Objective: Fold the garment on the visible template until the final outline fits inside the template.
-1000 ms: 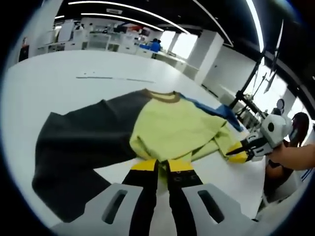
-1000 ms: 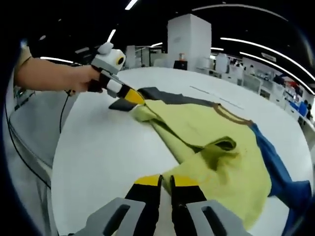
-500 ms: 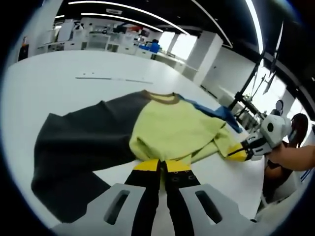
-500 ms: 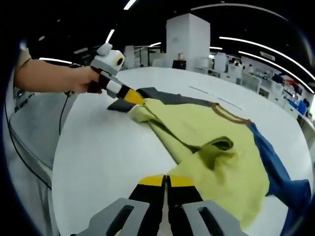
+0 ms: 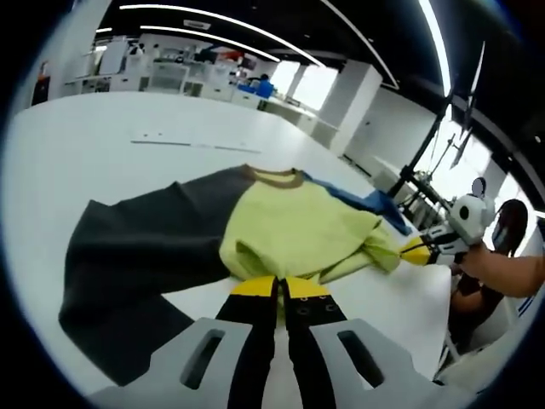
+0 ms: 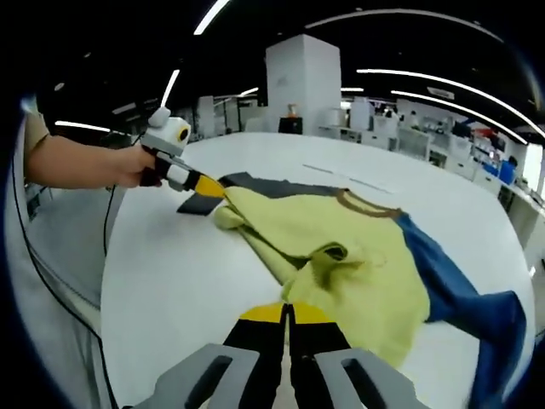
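On the white table (image 5: 77, 162), both grippers, left (image 5: 278, 288) and right (image 6: 286, 313), are clamped on the garment's (image 5: 289, 230) near yellow hem (mid-fold); next, carrying it far across

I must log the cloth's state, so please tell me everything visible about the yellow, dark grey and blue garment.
The yellow, dark grey and blue garment is a soft knit top with a brown-edged collar, a yellow body, one dark grey sleeve side and one blue side. It lies partly folded and rumpled on the white table. The left gripper and the right gripper each pinch its yellow edge.
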The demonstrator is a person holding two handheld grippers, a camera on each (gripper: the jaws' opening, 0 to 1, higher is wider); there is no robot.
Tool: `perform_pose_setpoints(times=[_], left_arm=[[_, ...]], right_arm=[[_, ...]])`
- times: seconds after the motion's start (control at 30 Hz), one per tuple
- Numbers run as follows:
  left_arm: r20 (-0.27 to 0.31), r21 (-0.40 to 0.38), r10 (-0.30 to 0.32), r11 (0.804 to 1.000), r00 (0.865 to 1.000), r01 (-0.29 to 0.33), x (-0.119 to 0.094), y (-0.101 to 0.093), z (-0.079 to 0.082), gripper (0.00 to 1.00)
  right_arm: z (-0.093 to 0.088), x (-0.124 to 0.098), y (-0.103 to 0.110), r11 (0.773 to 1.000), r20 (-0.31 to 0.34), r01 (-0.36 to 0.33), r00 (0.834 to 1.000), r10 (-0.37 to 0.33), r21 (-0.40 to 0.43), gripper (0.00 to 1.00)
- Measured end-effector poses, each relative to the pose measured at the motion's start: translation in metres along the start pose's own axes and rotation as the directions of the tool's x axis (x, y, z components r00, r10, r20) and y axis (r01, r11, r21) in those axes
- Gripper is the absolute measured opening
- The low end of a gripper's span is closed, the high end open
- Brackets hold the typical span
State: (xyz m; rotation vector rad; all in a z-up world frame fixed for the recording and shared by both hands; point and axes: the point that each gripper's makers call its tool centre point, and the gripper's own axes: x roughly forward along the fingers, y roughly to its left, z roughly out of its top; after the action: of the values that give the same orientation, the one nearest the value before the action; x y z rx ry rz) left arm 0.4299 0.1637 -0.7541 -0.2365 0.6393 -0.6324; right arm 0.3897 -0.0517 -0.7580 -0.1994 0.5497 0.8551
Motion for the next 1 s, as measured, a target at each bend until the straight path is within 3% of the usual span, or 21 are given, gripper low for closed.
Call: perform_pose_setpoints(times=[0.6,1.0], left_arm=[[0.013,-0.008,-0.012,1.0,1.0,0.012,-0.022,-0.013,-0.009,0.0],[-0.002,-0.006,-0.02,1.0,1.0,0.02,-0.041,-0.022,-0.025,0.0]], right_arm=[[-0.022,-0.05,-0.03,0.992,0.009,0.094,0.995,-0.095,0.079,0.0],[-0.038,-0.077,-0.042,0.984,0.004,0.138,0.99,-0.139,0.108,0.0]])
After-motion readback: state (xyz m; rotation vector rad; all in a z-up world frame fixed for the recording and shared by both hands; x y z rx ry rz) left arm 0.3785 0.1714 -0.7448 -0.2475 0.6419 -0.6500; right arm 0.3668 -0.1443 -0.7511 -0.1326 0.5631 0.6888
